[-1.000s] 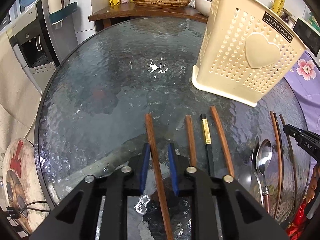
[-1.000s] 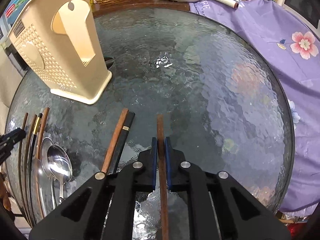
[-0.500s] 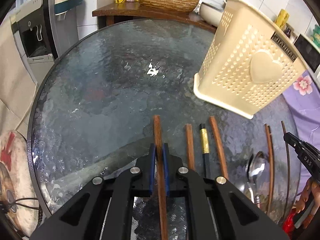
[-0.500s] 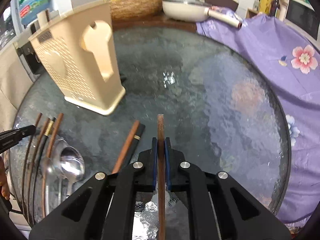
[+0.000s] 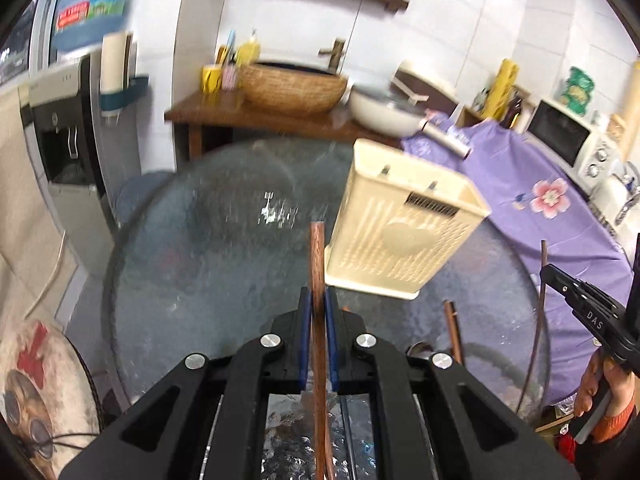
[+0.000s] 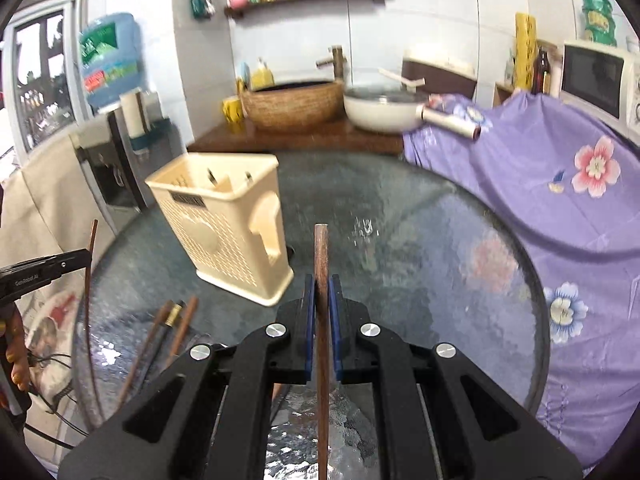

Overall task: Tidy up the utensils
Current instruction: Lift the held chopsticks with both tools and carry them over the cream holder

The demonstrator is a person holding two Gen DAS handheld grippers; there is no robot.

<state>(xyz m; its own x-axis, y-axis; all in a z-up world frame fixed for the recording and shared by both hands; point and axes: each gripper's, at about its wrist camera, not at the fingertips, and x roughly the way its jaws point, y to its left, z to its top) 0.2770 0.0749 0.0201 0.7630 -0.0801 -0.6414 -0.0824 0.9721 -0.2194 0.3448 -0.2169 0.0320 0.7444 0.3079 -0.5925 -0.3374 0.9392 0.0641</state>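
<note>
We read "DAS" in white on black right gripper; "GenRobot.AI" on black left gripper. Cream basket's dark label too blurred.

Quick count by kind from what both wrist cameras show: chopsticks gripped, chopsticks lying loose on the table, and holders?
Chopsticks gripped: 2, the left-hand chopstick in the left gripper and the right-hand chopstick in the right gripper.
Loose chopsticks on the glass table: 3.
Cream utensil holder: 1.
Total: 6. More may lie hidden behind the grippers.
</note>
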